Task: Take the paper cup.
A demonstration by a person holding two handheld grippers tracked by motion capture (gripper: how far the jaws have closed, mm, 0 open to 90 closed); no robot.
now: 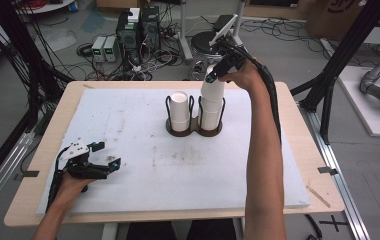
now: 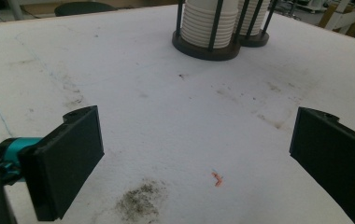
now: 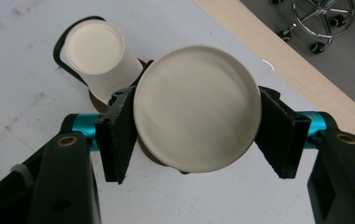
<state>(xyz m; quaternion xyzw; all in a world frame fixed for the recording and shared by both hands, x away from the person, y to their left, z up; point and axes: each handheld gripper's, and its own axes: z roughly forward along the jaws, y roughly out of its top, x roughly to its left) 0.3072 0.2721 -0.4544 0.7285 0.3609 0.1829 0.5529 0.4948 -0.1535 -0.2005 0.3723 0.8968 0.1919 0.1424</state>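
A dark two-slot wire holder (image 1: 194, 131) stands at the back middle of the white board. Its left slot carries a stack of upturned white cups (image 1: 180, 110); another stack (image 1: 211, 114) fills the right slot. My right gripper (image 1: 213, 75) reaches down from above and is shut on the top cup (image 1: 213, 91) of the right stack. In the right gripper view the two pads (image 3: 119, 135) press on both sides of that cup (image 3: 196, 93), with the left stack (image 3: 96, 51) beside it. My left gripper (image 1: 107, 155) rests open near the front left corner, its jaws (image 2: 196, 154) wide apart with nothing between them, facing the holder (image 2: 206, 49).
The white foam board (image 1: 143, 165) covers most of the wooden table (image 1: 298, 115) and carries dirt marks (image 2: 140, 200). Beyond the far edge lie computer boxes (image 1: 138, 30) and cables on the floor. A chrome stool base (image 3: 323, 18) stands past the table edge.
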